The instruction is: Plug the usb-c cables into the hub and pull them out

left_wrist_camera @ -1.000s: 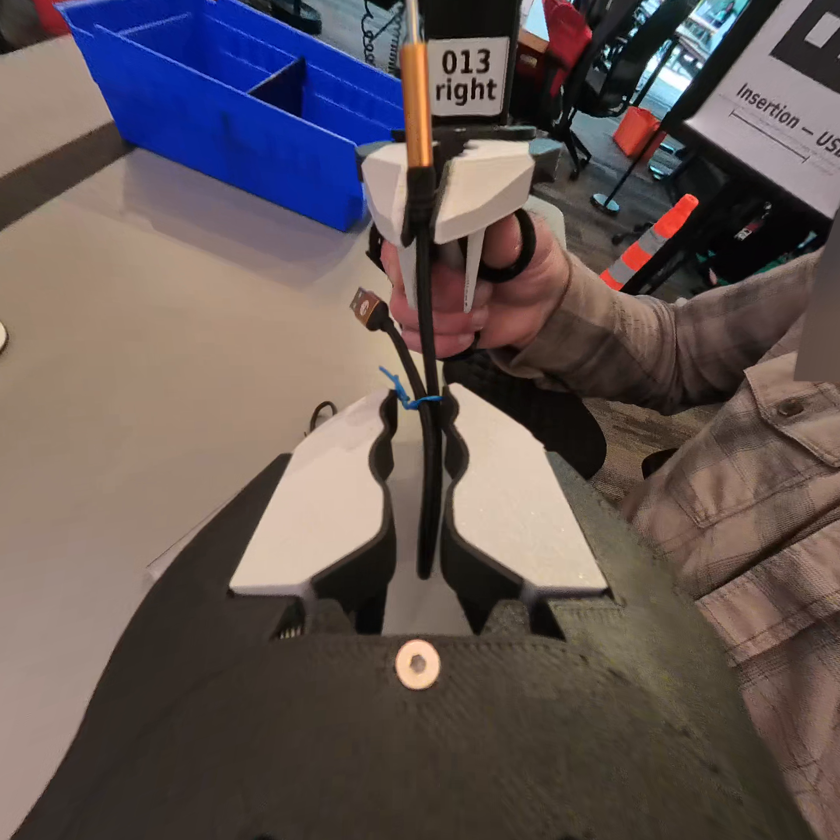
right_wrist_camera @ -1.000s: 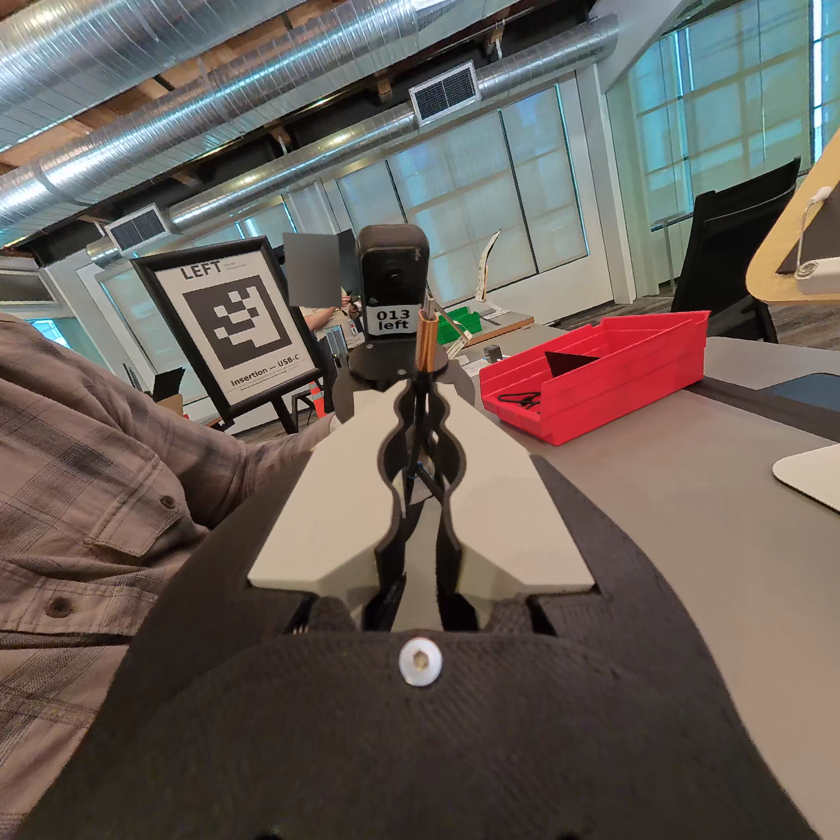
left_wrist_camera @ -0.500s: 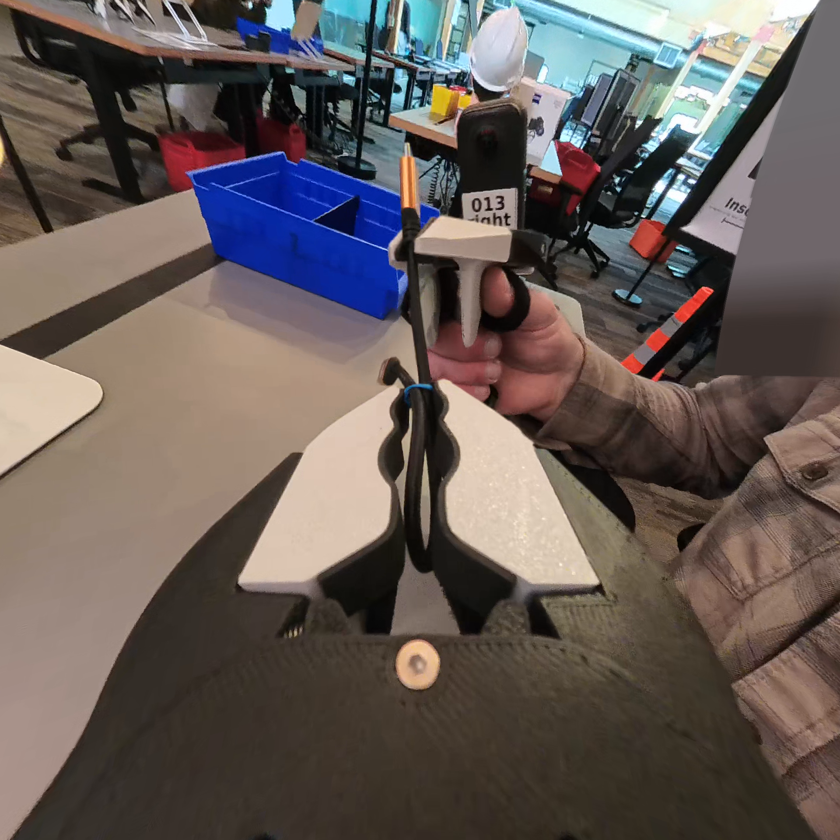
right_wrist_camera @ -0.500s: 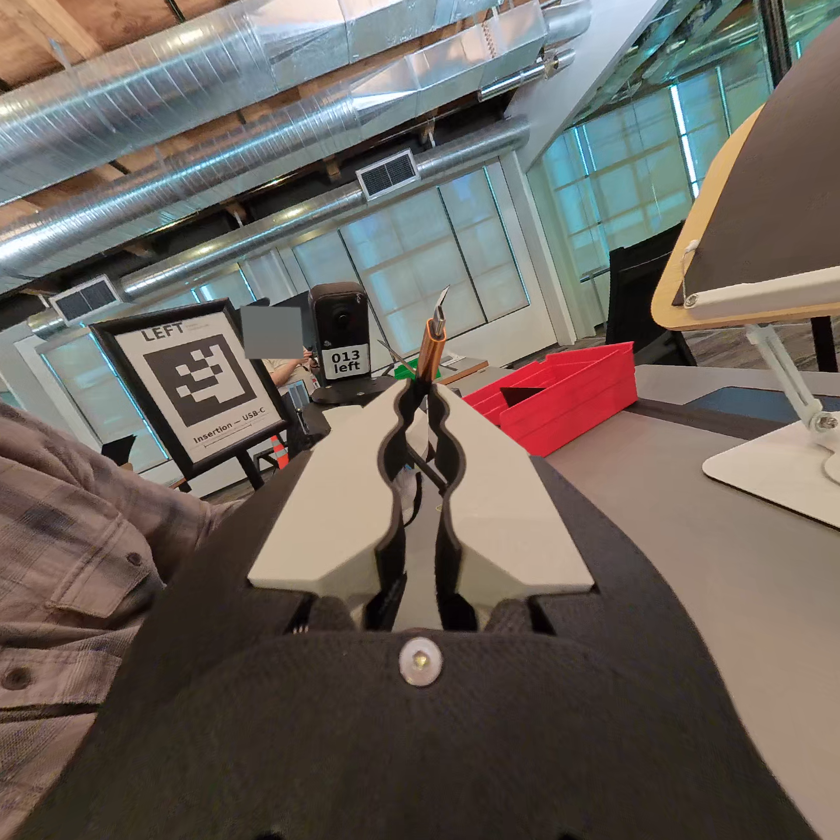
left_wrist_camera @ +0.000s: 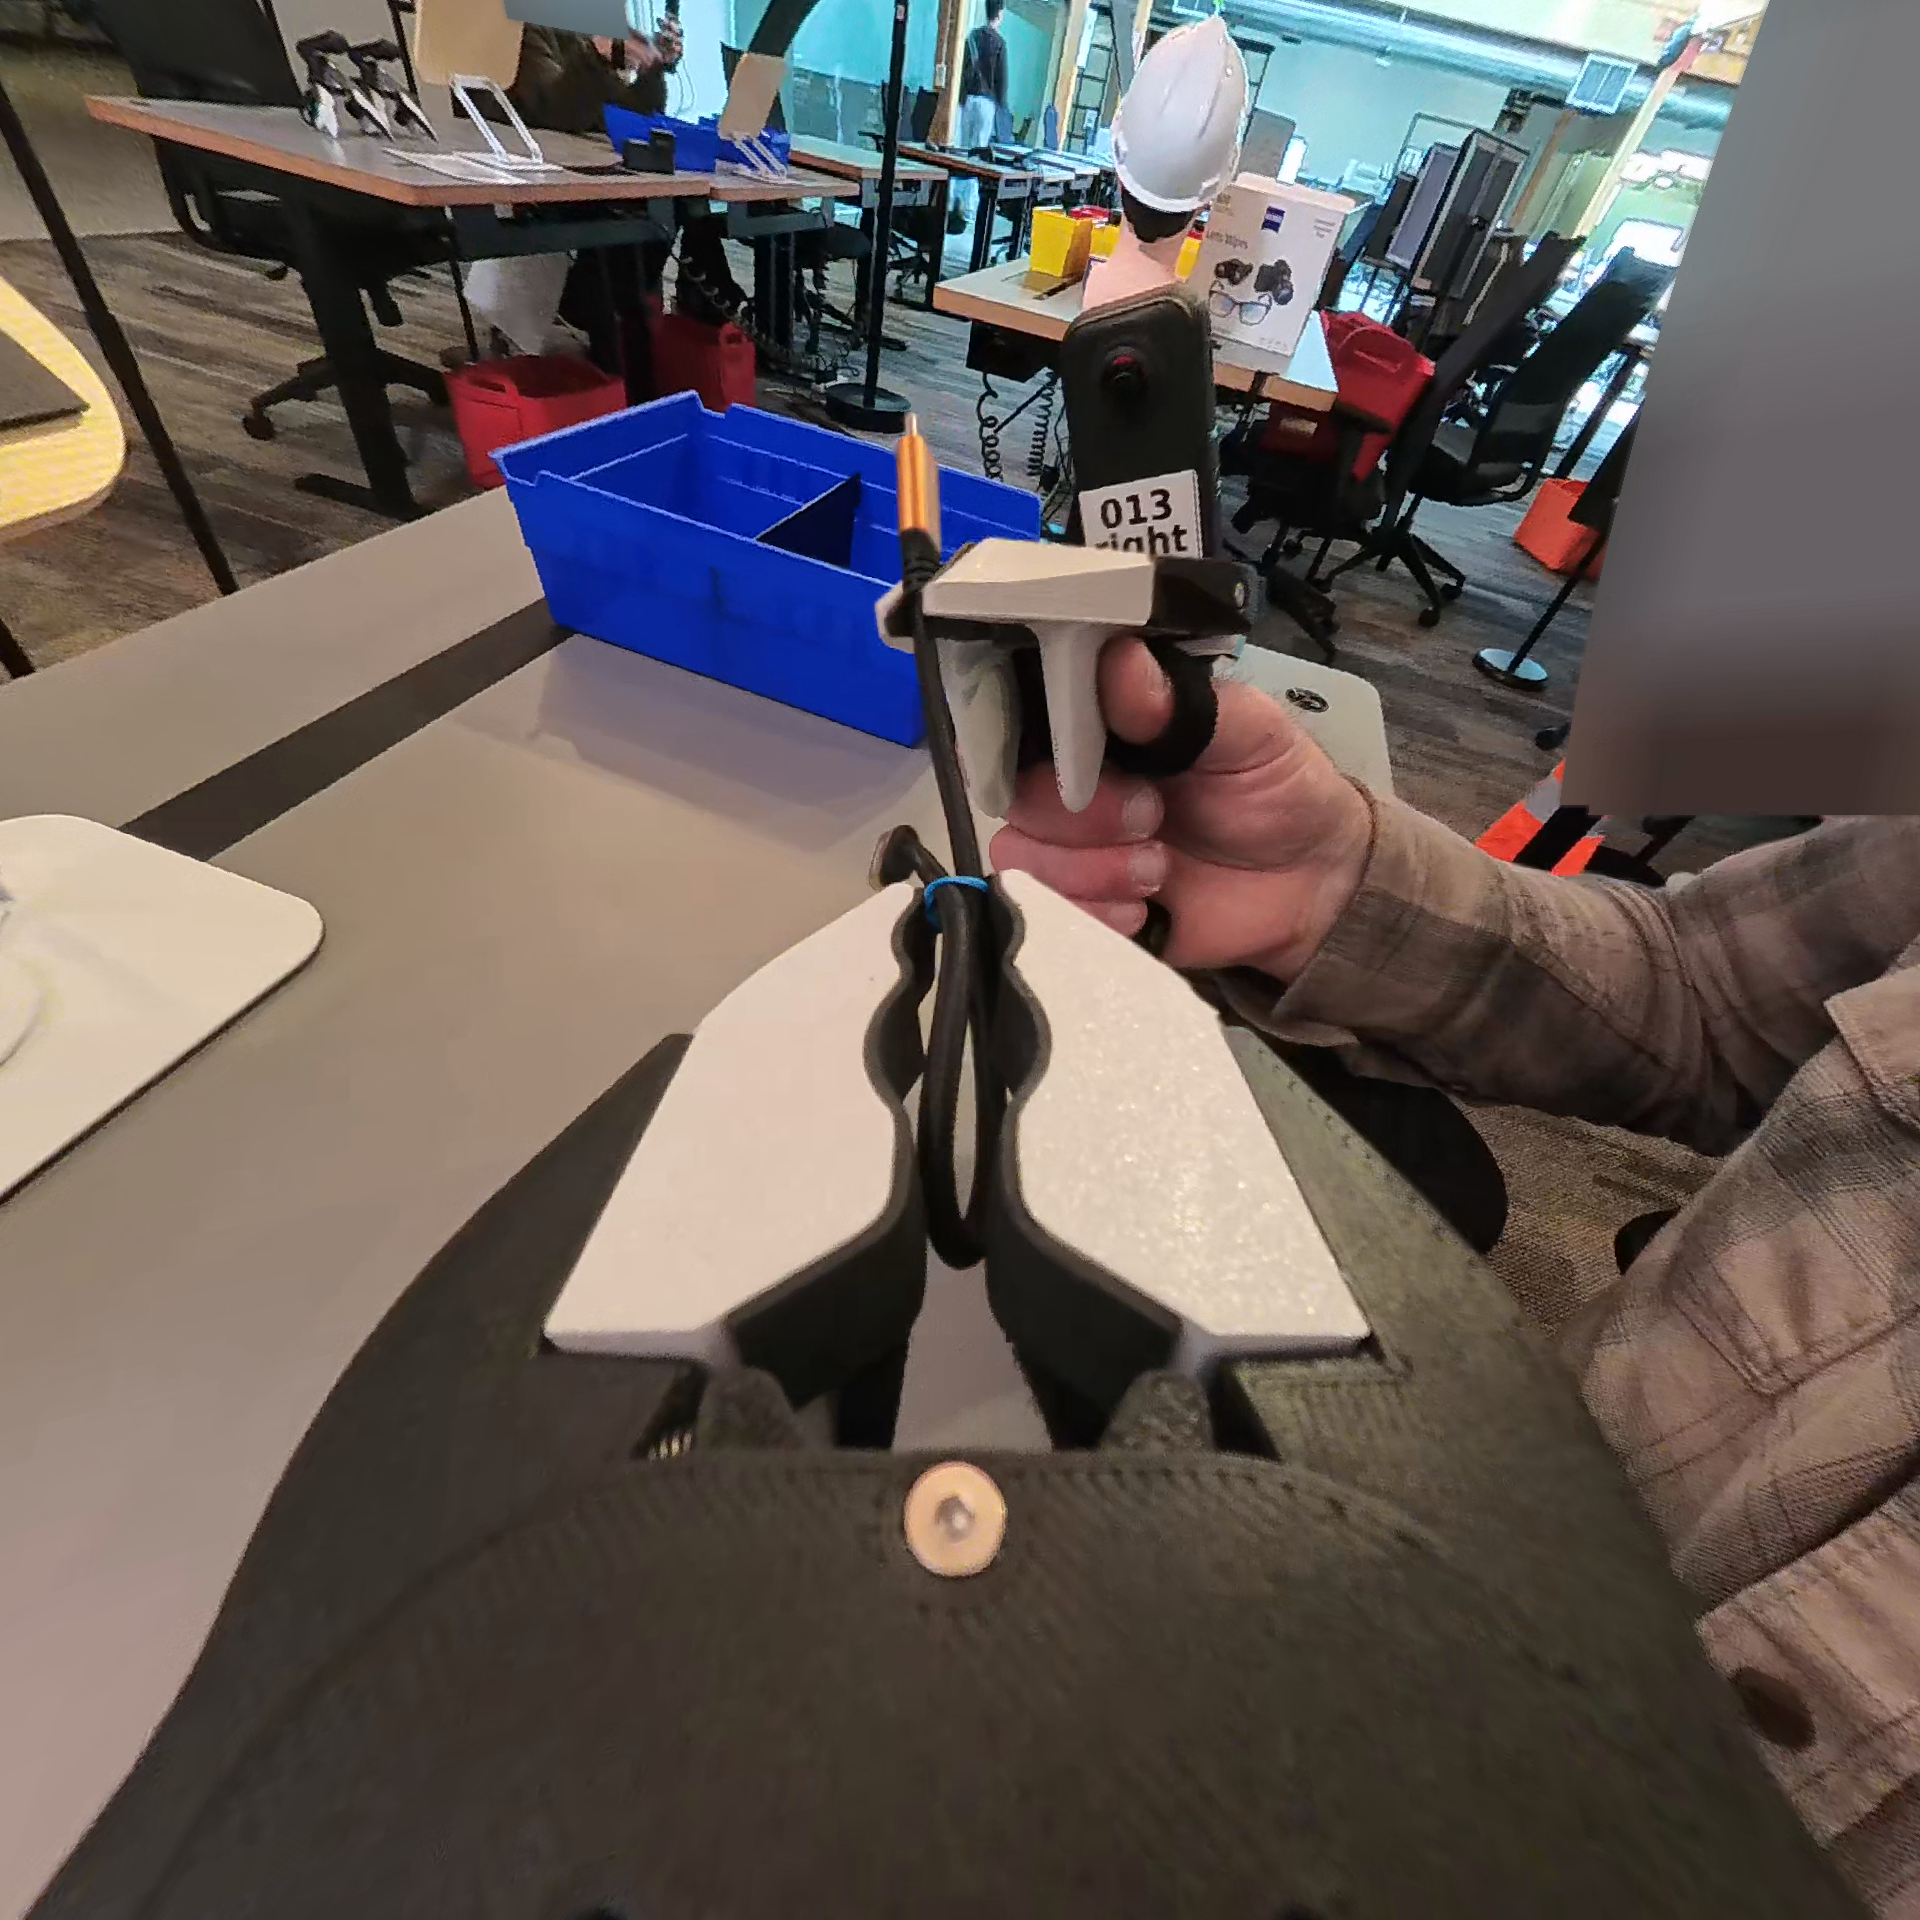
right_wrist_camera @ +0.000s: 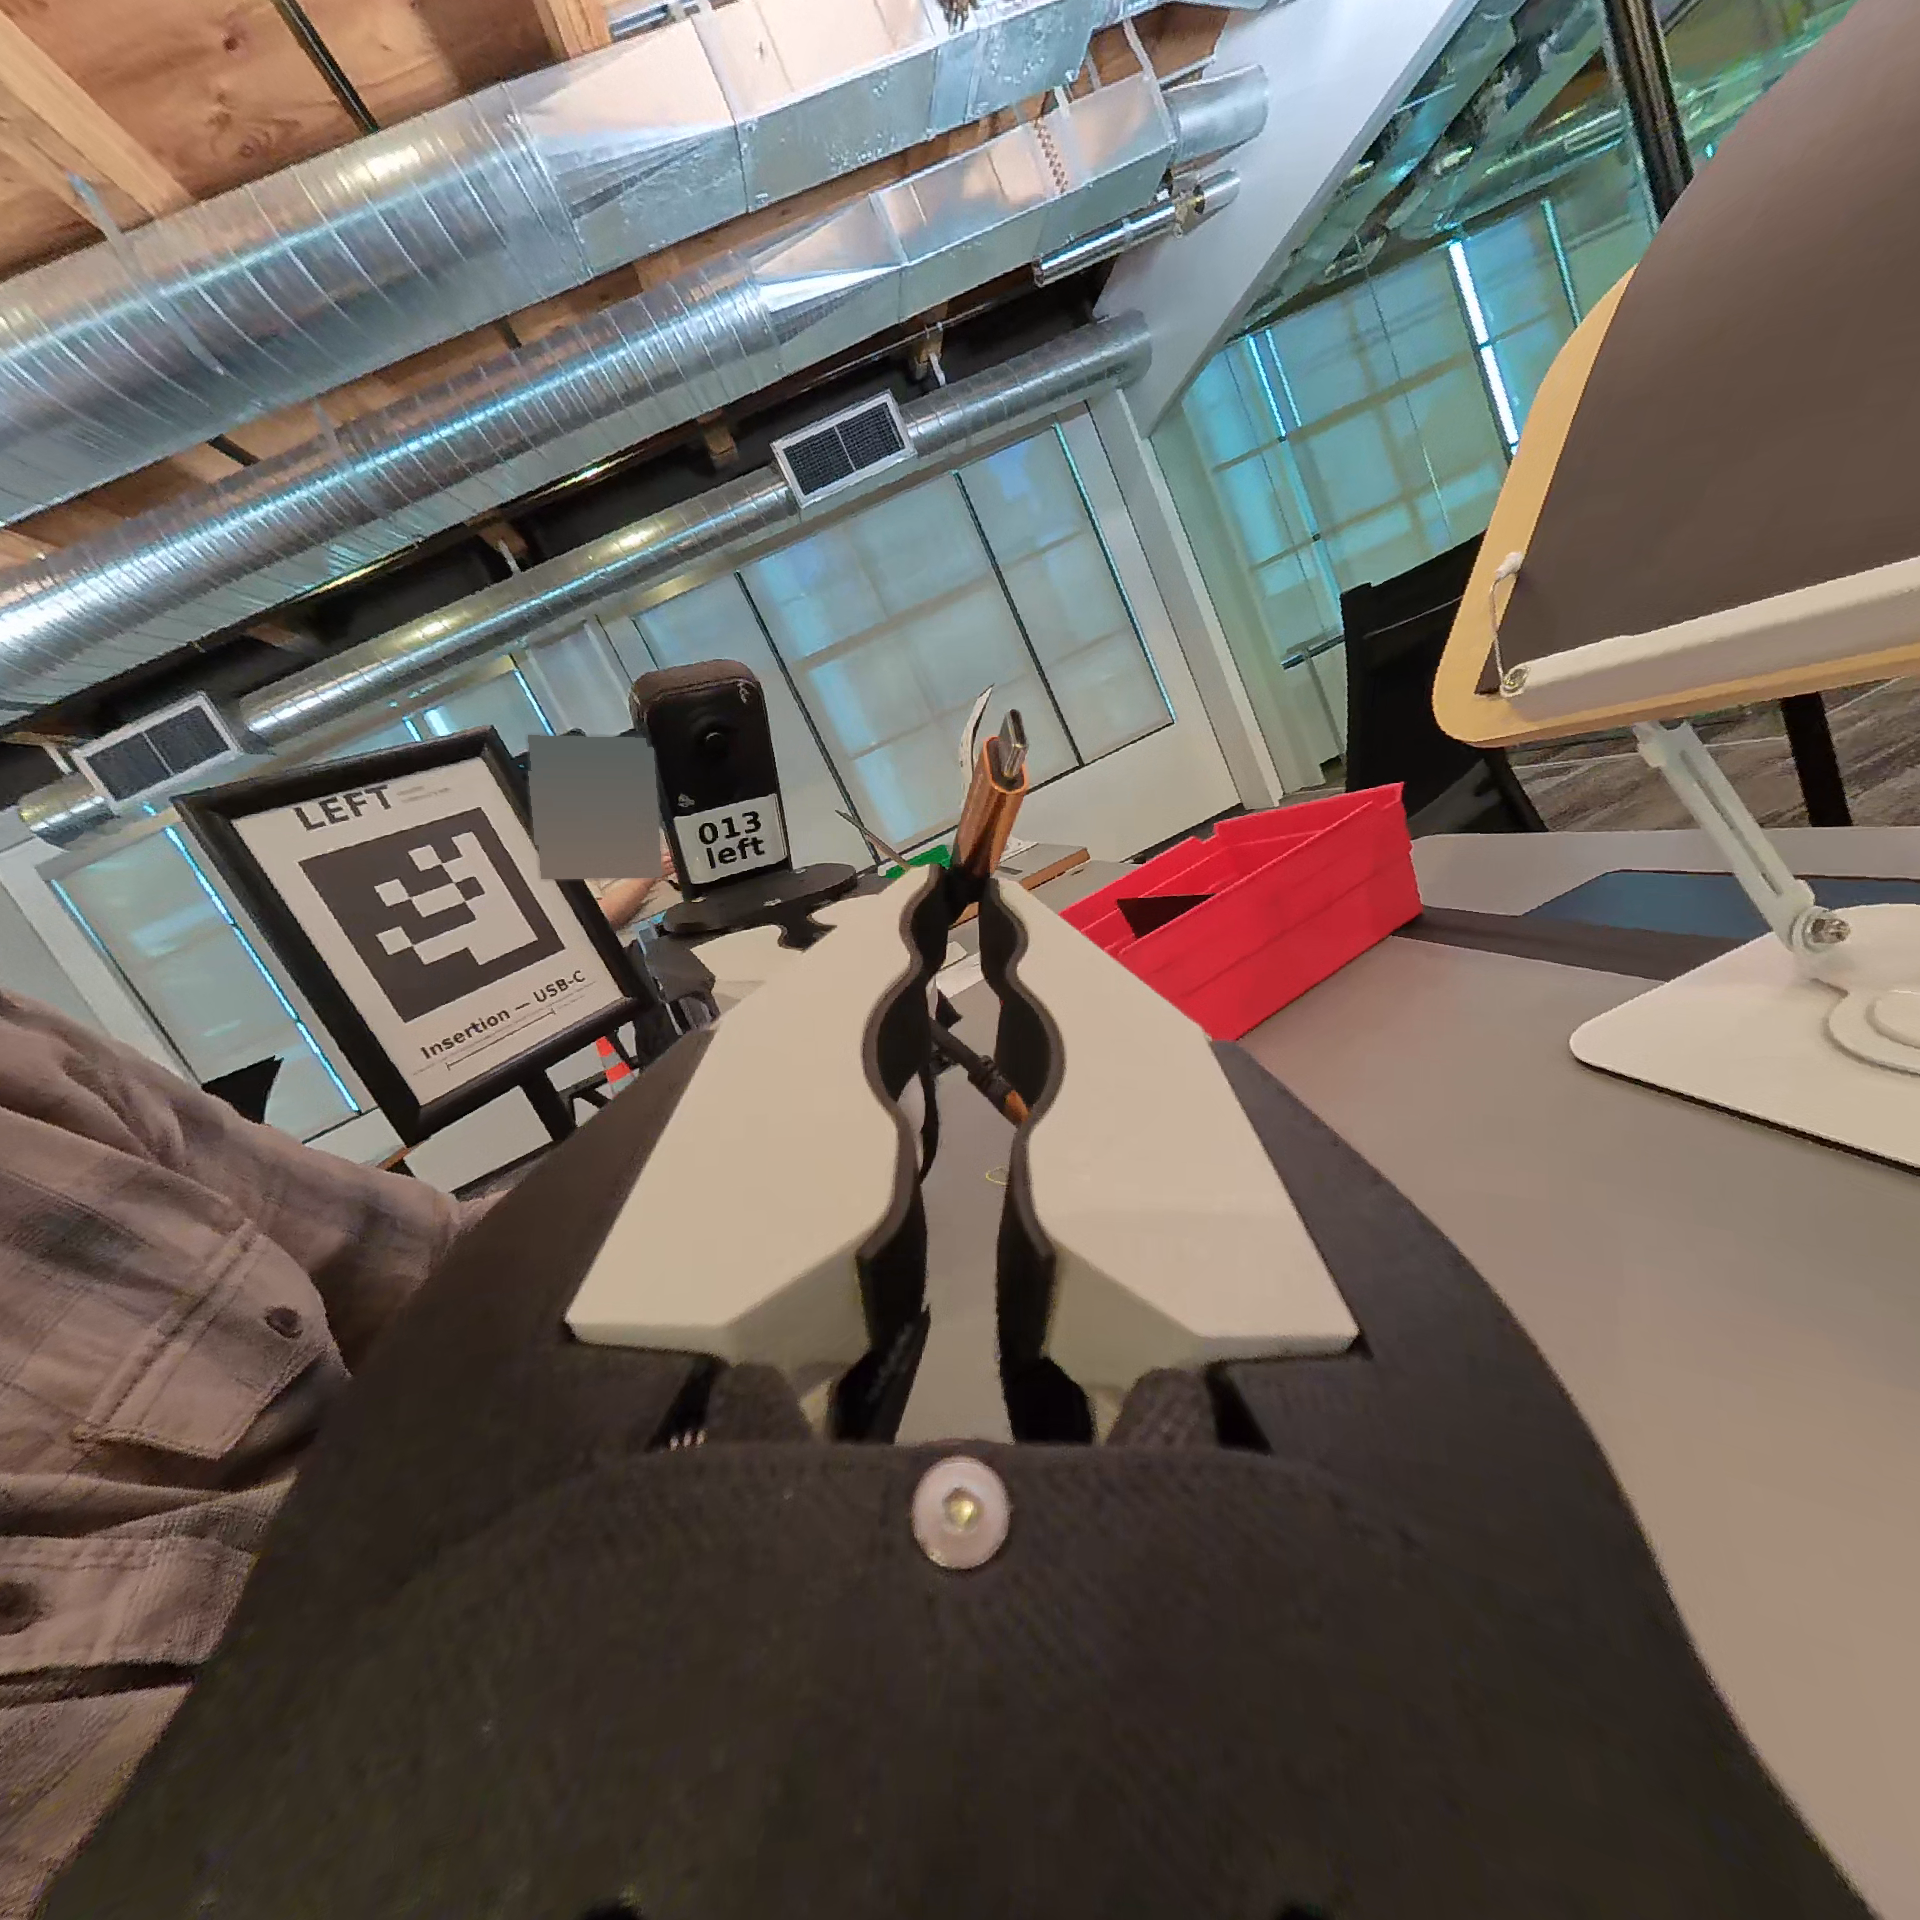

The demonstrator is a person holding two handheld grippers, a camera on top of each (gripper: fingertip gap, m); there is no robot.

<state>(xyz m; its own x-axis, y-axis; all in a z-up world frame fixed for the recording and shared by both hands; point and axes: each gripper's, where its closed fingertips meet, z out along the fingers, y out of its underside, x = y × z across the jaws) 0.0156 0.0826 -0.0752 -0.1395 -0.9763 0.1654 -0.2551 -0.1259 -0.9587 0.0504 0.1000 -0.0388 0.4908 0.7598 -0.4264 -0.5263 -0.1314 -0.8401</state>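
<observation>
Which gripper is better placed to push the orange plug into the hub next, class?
Probably the right gripper: its fingers pinch the cable just below the orange plug, whose tip points free. The left gripper only holds the looped slack. No hub is in view.

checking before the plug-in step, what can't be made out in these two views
- Hub: in neither view; both frames stop short of it.
- Cable loop, left wrist view: its grip point lies hidden between the left gripper fingers.
- Second plug, left wrist view: edge-on and tiny, type unclear.
- Orange plug, right wrist view: the right gripper fingers cover its base.
- Red bin, right wrist view: contents too small.
</observation>
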